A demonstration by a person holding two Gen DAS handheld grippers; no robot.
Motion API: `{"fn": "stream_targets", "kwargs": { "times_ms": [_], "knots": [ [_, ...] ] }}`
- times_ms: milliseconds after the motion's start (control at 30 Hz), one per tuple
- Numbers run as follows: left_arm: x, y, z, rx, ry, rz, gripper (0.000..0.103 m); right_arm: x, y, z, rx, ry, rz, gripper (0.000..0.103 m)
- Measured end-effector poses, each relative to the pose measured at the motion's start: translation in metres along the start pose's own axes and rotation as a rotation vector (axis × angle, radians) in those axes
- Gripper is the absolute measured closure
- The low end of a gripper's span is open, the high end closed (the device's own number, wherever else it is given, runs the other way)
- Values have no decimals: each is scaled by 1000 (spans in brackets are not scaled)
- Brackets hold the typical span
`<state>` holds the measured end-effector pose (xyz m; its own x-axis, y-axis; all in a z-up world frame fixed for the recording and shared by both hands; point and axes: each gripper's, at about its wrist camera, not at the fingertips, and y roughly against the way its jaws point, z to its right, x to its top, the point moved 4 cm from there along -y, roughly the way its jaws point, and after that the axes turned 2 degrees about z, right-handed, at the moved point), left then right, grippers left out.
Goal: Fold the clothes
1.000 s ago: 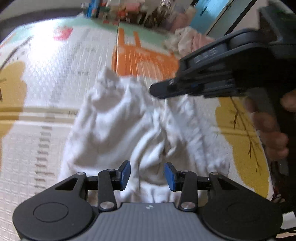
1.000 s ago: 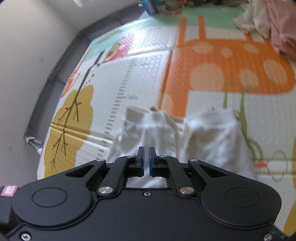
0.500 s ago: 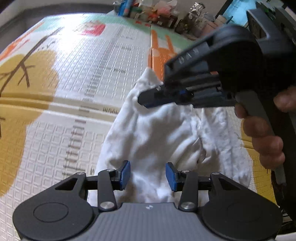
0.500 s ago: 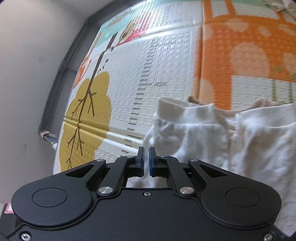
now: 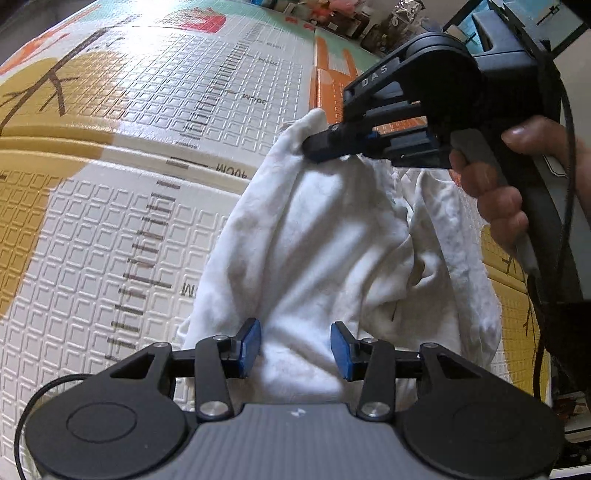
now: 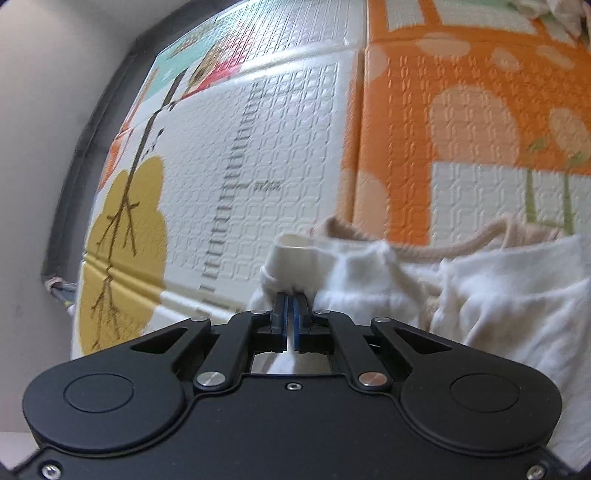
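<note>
Underneath everything: an embossed foam play mat [image 5: 122,229] on the floor, printed with a ruler scale, mustard-yellow trees and an orange giraffe shape [image 6: 461,92]. Ahead of the left hand-held gripper [image 5: 295,349], blue pads spread wide apart, gripping nothing, poised over the near end of a crumpled white cotton garment [image 5: 321,251] lying on the mat. Farther ahead and to the right, the right hand-held gripper [image 5: 314,147], held by a hand [image 5: 517,181], pinched tight on the garment's far upper edge. From the right wrist: pads nearly together with white cloth between them, a beige ribbed trim [image 6: 424,247] just beyond. Left of that gripper, a dark baseboard [image 6: 92,147] and plain grey wall [image 6: 44,110]. Far past the mat, blurred colourful clutter [image 5: 332,14].
</note>
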<state>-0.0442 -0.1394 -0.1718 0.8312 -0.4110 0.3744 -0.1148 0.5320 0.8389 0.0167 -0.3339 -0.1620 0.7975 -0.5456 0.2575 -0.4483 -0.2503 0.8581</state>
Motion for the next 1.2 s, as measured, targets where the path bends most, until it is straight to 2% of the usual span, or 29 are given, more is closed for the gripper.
{"fn": "stream_targets", "kwargs": {
  "times_ms": [200, 400, 533, 600, 667, 733, 800, 1033, 1100, 1200],
  "knots": [
    [-6, 5, -4, -8, 27, 0, 58, 10, 16, 4, -2, 6, 59, 103],
    [-9, 14, -1, -7, 18, 24, 58, 19, 32, 8, -4, 11, 118, 97],
    [-6, 25, 6, -3, -23, 64, 58, 12, 66, 0, 7, 76, 196, 97],
    [-4, 30, 11, 4, -49, 85, 58, 7, 85, -3, 13, 110, 235, 91],
    [-2, 34, 15, 10, -73, 103, 58, -2, 103, -1, 10, 126, 259, 84],
    [0, 37, 20, 16, -98, 119, 58, -13, 119, 5, 10, 130, 279, 82],
    [2, 38, 26, 15, -122, 131, 58, -27, 132, 15, 12, 113, 291, 73],
    [2, 30, 56, -11, -237, 138, 59, -96, 165, 79, 66, -64, 338, 64],
    [1, 26, 63, -17, -258, 131, 59, -118, 170, 97, 68, -115, 351, 57],
    [0, 20, 74, -20, -302, 128, 59, -149, 179, 126, 61, -204, 377, 51]
  ]
}}
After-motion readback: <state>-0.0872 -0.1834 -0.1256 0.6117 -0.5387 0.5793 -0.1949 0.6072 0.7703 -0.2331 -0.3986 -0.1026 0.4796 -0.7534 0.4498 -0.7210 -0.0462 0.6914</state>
